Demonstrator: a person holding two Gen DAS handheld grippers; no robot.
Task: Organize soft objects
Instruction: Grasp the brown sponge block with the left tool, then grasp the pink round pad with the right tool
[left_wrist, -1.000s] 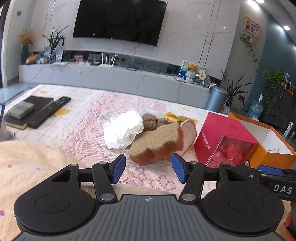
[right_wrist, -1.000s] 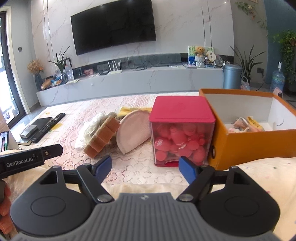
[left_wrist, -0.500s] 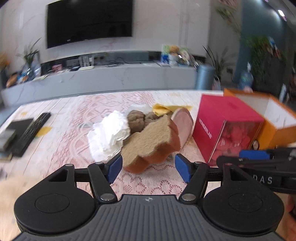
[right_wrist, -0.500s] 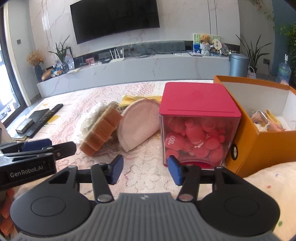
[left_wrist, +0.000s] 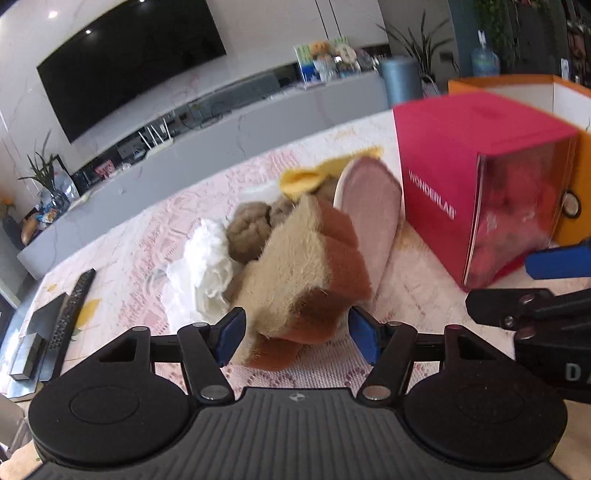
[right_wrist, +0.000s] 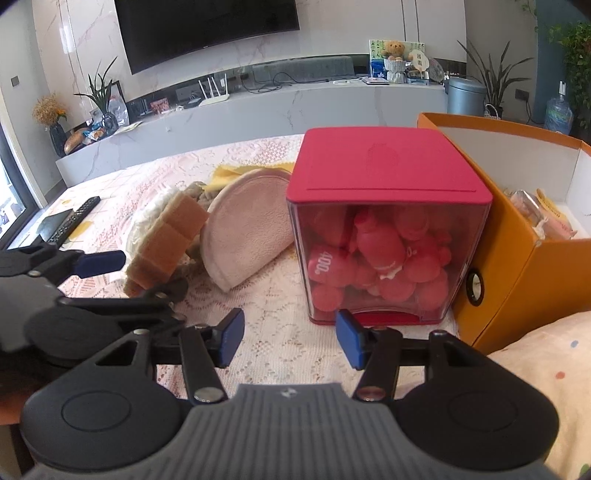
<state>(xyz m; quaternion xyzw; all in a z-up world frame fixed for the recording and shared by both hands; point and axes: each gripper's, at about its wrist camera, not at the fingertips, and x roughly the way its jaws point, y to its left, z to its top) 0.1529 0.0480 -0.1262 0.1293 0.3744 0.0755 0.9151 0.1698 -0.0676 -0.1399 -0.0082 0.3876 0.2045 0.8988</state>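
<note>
Left gripper (left_wrist: 297, 339) is sitting low over the lace tablecloth (left_wrist: 317, 369) with its blue pads spread wide, holding nothing; the plush toast slice (left_wrist: 303, 269) is lying straight ahead, its near lower corner reaching in between the two pads, though whether either pad is touching it cannot be told. The toast is leaning tilted on the pile, its long axis running up and away to the right, crust edge facing right, so the pads are bracketing it across the thickness at the low end. Behind it a pink round plush slice (left_wrist: 373, 221) is propped against the red box (left_wrist: 461, 177), with brown plush lumps (left_wrist: 251, 229), a yellow cloth piece (left_wrist: 314, 173) and a white crumpled fabric (left_wrist: 210, 266) crowding the left side. Right gripper (right_wrist: 290, 339) is also standing open and empty, pointing at the clear front of the red box, with the open orange box (right_wrist: 517, 266) just beside that on the right, some items already inside. Judgement: the left gripper is much the nearer to the toast; closing on that corner looks like the next step, and the soft pile may shift or drag neighbours when it lifts.
</note>
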